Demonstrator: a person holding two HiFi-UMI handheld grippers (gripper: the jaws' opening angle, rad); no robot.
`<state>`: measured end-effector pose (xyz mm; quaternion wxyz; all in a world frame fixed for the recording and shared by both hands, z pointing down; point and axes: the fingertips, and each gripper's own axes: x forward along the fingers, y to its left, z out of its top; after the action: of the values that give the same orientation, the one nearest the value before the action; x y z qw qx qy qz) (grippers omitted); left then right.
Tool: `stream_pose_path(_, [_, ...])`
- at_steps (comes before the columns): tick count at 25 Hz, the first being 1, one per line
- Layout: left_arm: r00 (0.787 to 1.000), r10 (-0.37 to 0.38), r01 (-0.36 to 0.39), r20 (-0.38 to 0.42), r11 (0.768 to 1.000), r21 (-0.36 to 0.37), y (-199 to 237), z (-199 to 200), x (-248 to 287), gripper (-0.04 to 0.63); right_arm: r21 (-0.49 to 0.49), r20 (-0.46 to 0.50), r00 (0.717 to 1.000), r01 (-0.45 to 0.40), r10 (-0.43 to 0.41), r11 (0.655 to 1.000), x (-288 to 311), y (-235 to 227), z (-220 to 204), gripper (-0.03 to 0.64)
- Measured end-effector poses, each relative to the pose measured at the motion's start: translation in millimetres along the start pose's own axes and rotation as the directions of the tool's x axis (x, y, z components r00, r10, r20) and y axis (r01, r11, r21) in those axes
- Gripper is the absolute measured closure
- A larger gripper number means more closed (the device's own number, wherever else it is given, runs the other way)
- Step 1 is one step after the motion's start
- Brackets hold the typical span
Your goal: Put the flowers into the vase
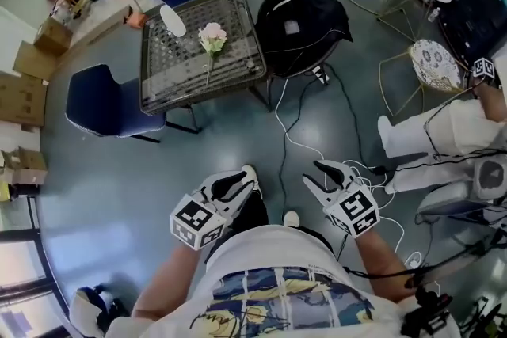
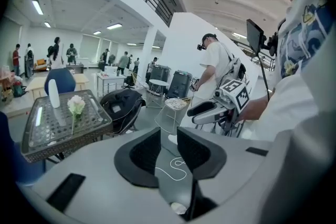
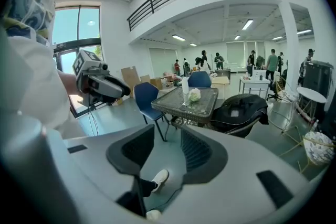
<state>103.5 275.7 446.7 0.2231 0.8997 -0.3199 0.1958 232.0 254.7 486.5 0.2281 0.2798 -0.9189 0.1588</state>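
Fingers (image 2: 140,153) of left gripper (image 1: 247,180) and right gripper (image 1: 311,172) gape empty, flower (image 1: 211,34) well apart.

We find no text, number, brand or sign that we can read. The cubes on the left gripper (image 1: 244,187) and on the right gripper (image 1: 311,174) carry only black-and-white square patterns, without letters. The shirt (image 1: 277,297) has a drawn print; any writing in it is too blurred to read.
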Motion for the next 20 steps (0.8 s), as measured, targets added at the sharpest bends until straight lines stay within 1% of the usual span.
stream_pose_path(3, [0.999, -0.039, 0.039, -0.012, 0.999, 0.016, 40.8, 12.2, 11.8, 0.477, -0.002, 0.001, 0.999, 0.037, -0.037, 0.999, 25.5, -16.8, 24.6, 0.474])
stream_pose_path(5, [0.999, -0.052, 0.052, -0.013, 0.998, 0.029, 67.0, 22.2, 16.1, 0.459, -0.014, -0.003, 0.998, 0.055, -0.055, 0.998, 40.4, -25.1, 39.3, 0.474])
stream_pose_path(7, [0.998, -0.064, 0.064, -0.013, 0.997, 0.035, 92.3, 32.1, 16.0, 0.443, -0.006, -0.003, 0.997, 0.072, -0.072, 0.997, 53.8, -31.5, 54.7, 0.474])
stream_pose_path(9, [0.997, -0.081, 0.081, -0.016, 0.996, 0.031, 117.8, 42.4, 13.1, 0.430, 0.016, 0.011, 0.996, 0.083, -0.083, 0.996, 67.4, -33.8, 74.0, 0.474])
stream_pose_path(12, [0.996, -0.087, 0.087, -0.019, 0.996, 0.013, 164.5, 57.2, 18.0, 0.397, 0.016, 0.024, 0.995, 0.094, -0.094, 0.995, 91.6, -37.1, 99.9, 0.474])
stream_pose_path(15, [0.998, -0.055, 0.055, -0.007, 0.998, -0.017, 208.0, 64.4, 32.1, 0.385, 0.019, 0.003, 0.997, 0.083, -0.083, 0.996, 108.9, -40.7, 105.5, 0.474])
stream_pose_path(18, [1.000, 0.016, -0.017, -0.014, 0.999, -0.049, 260.8, 78.0, 51.1, 0.379, 0.038, -0.011, 0.997, 0.080, -0.079, 0.996, 124.3, -60.4, 109.6, 0.474])
stream_pose_path(20, [0.997, 0.063, -0.065, -0.038, 0.995, -0.074, 295.9, 88.1, 65.5, 0.348, 0.055, -0.010, 0.997, 0.072, -0.072, 0.996, 135.2, -77.5, 114.8, 0.474])
